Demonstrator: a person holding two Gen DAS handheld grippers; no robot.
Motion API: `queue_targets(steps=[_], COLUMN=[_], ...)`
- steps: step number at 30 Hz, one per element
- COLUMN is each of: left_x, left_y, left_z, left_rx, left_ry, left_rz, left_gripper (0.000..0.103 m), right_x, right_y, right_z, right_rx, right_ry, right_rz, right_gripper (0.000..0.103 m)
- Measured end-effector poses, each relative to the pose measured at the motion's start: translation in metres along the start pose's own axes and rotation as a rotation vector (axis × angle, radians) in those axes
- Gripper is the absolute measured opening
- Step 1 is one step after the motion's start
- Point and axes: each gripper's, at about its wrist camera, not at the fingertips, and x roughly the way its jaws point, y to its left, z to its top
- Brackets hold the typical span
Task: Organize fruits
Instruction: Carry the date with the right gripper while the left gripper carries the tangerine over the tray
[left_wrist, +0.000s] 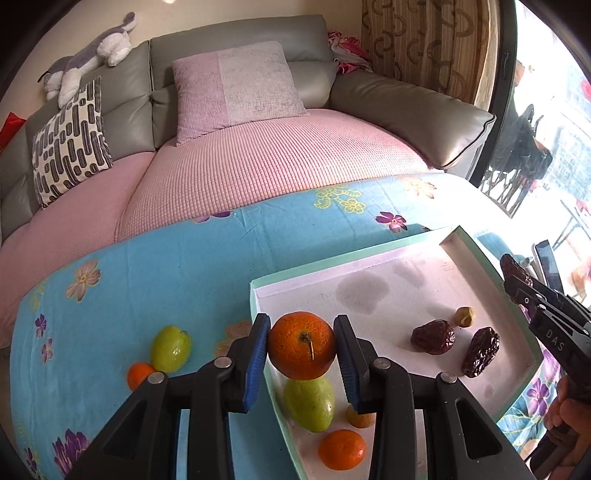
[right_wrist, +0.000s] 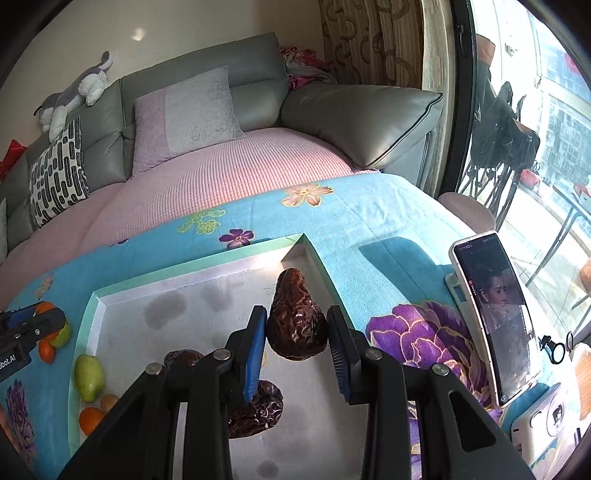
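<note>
My left gripper (left_wrist: 301, 347) has its jaws clamped on an orange (left_wrist: 301, 345), one blue pad pressed to each side, stem end facing the camera. The orange sits squarely between the jaws, held in the air over the near left corner of the tray (left_wrist: 491, 254). Below it in the tray I see a green fruit (left_wrist: 309, 404), a small orange (left_wrist: 341, 449) and a smaller yellowish piece partly hidden behind the right jaw. Farther right in the tray lie two dates (left_wrist: 434, 336) and a small tan nut (left_wrist: 464, 316). Outside the tray, on the blue flowered cloth (left_wrist: 166, 266) over the counter, another green fruit (left_wrist: 170, 348) touches a small orange half hidden behind my left jaw.

My right gripper (right_wrist: 296, 334) has its jaws closed on a date (right_wrist: 297, 319), which stands upright between the pads, its narrow end pointing away from the camera. It hangs over the tray's far right part, near the far corner. Two more dates lie in the tray below, partly behind the left jaw. A phone (right_wrist: 495, 321) stands propped on the cloth to the right of the tray.
</note>
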Motion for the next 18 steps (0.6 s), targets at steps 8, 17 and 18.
queue_targets(steps=[8, 17, 18], left_x=[0.026, 0.049, 0.051], left_y=[-0.013, -0.028, -0.029], left_z=[0.004, 0.003, 0.002], left_rx=[0.01, 0.021, 0.021], left_ry=[0.044, 0.08, 0.085], left_rz=[0.018, 0.02, 0.021], left_gripper=[0.038, 0.038, 0.038], right_x=[0.014, 0.025, 0.027], right_y=[-0.011, -0.012, -0.012], right_z=[-0.006, -0.012, -0.013], right_rx=[0.018, 0.005, 0.001], right_ry=[0.037, 0.08, 0.085], right_rz=[-0.005, -0.012, -0.011], right_gripper=[0.035, 0.035, 0.035])
